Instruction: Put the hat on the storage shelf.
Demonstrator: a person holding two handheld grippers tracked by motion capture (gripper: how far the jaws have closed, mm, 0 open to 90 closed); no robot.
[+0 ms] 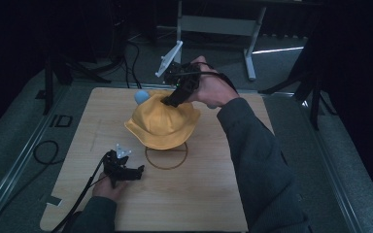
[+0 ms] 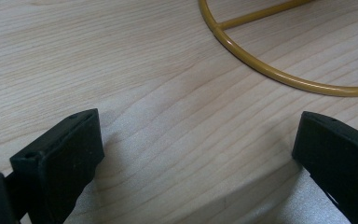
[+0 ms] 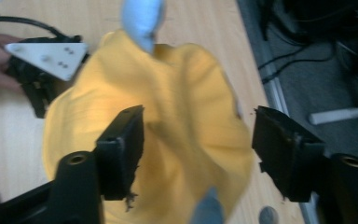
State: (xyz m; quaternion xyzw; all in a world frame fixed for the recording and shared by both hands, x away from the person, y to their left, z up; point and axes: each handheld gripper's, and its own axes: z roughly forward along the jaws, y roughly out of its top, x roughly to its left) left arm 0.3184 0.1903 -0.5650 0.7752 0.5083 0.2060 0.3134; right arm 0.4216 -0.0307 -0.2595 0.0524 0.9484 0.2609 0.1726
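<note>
both grippers gaping, right gripper point(image 3: 198, 154) over yellow hat point(image 1: 162, 121), left gripper point(image 2: 196, 158) well apart

Yellow hat point(image 1: 164, 125) blocks mid-table; near board point(image 1: 184, 199) free.

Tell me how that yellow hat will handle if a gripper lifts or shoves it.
The yellow hat is probably floppy: its brim ripples and the crown folds, so it would likely sag from one pinch point. It looks like thin cloth, so probably light. Pushed across the wooden table, it would more likely bunch or drag than roll.
</note>
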